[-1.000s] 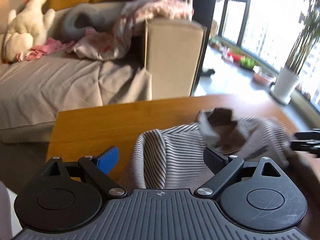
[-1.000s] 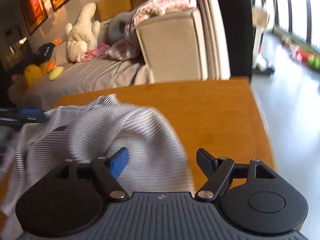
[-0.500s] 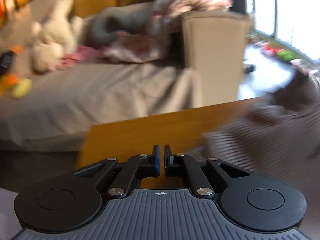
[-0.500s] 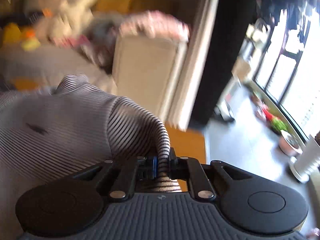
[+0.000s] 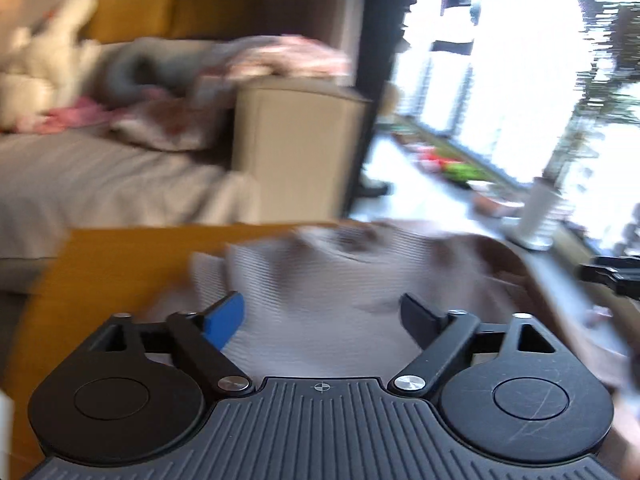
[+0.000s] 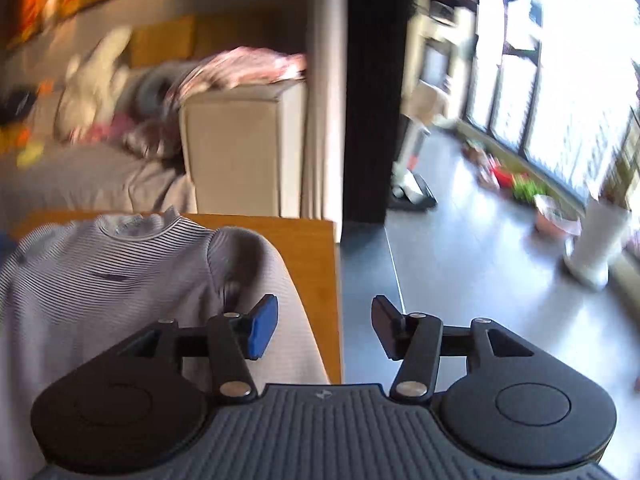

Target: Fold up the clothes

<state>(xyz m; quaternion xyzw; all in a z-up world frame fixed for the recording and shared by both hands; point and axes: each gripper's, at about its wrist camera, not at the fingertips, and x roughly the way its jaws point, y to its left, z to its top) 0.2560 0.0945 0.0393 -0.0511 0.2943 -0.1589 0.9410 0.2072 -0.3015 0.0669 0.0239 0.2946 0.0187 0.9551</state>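
Left wrist view: left gripper [image 5: 322,318] had its jaws spread wide, nothing between them. It hung over the striped shirt [image 5: 340,280], which lay spread on the wooden table [image 5: 120,264], collar end toward the far edge. Whether the fingers touched the cloth couldn't be told; pic was motion-blurred. The blue pad [image 5: 224,320] sat on the left finger, black pad on the right one. At the right edge, the dark tip of the right gripper [image 5: 612,274] poked in, beside the shirt's far side. Behind the table: a gray sofa [image 5: 100,176] w/ a white plush toy [image 5: 48,60] and a pink floral blanket [image 5: 280,60] draped on the armrest. Bright windows at right, a white pot [image 5: 540,216] on the floor near them.

Right wrist view: right gripper [image 6: 324,326] also had jaws wide apart, holding nothing. Its left finger was over the shirt's [image 6: 120,280] right sleeve/shoulder area; its right finger was out past the table [image 6: 312,248] edge, over dark floor [image 6: 460,280]. Shirt lay front up, collar toward the sofa [image 6: 100,184], covering most of the visible tabletop. Same blanket [image 6: 248,64] and plush toy [image 6: 96,80] behind.
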